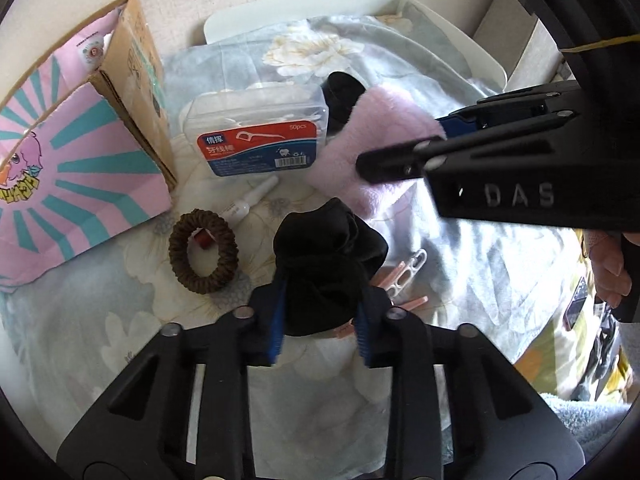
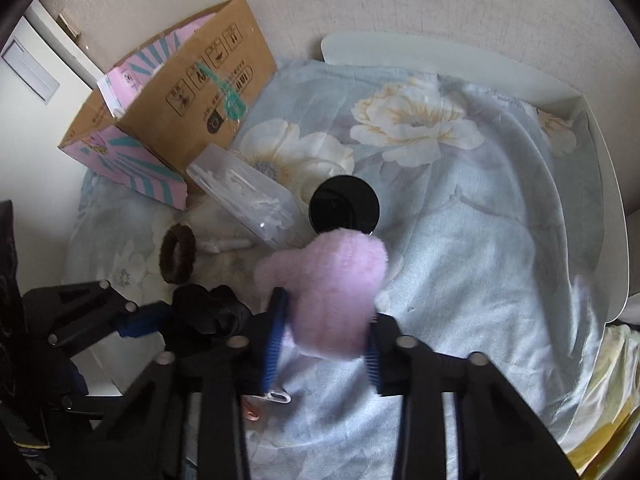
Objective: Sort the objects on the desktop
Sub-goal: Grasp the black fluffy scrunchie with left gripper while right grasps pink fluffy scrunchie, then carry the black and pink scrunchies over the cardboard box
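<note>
Right now the left gripper [image 1: 320,334] has its two blue pads squeezed on a bunched black cloth [image 1: 326,264]. The jaws are nearly closed, with the cloth pinched tight between them. Beside it, the right gripper [image 2: 324,354] is also closed most of the way, and its blue pads press on a fluffy pink cloth [image 2: 334,292]. Both cloths sit just above a flowery blue sheet [image 2: 460,240] that covers the desk.

Just behind the pink cloth stands a round black lid [image 2: 344,204]. Next to that lies a clear plastic box of floss picks [image 1: 256,132] with a red and blue label. A small white tube [image 1: 250,202] lies in front of the box, and a brown hair tie [image 1: 203,251] lies near the tube. Some pink and white clips [image 1: 404,276] rest on the sheet close to the black cloth. At the left, a cardboard box [image 2: 188,100] with pink and green stripes stands open. A white tray [image 2: 600,184] peeks out from under the sheet by the wall.
</note>
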Demonstrator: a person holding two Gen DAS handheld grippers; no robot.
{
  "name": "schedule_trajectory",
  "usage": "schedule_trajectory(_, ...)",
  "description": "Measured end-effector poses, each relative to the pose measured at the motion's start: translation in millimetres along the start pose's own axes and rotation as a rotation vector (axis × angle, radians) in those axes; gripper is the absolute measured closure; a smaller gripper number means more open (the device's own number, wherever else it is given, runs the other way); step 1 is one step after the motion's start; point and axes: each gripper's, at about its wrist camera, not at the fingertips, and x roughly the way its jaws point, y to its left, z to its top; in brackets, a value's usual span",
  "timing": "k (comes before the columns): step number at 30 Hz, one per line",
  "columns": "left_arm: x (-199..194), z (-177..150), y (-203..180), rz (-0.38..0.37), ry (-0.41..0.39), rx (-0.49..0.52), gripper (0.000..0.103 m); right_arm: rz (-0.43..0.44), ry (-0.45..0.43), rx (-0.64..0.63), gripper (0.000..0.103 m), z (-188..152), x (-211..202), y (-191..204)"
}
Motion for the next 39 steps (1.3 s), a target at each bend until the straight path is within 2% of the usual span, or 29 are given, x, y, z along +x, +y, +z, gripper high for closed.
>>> schedule_trajectory(4, -5, 1, 0, -0.012, -0.004, -0.012, 0.090, 0.004, -0.020, 0.010, 0.080, -4, -6, 0)
schedule_trajectory(13, -31, 3, 0, 0.023, -0.043, -0.001, 0.091, -0.010, -0.080, 0.034, 0.080, -11, -22, 3)
schedule_trajectory(24, -76, 7, 8, 0.040, -0.126, 0.002, 0.091, -0.047, -0.170, 0.065, 0.080, -25, -66, 2)
schedule_trajectory(31, -115, 16, 33, 0.041, -0.209, -0.074, 0.091, -0.077, -0.220, 0.073, 0.080, -29, -92, 9)
schedule_trajectory(39, -147, 16, 81, 0.066, -0.289, -0.191, 0.091, -0.095, -0.293, 0.077, 0.080, -20, -118, 18)
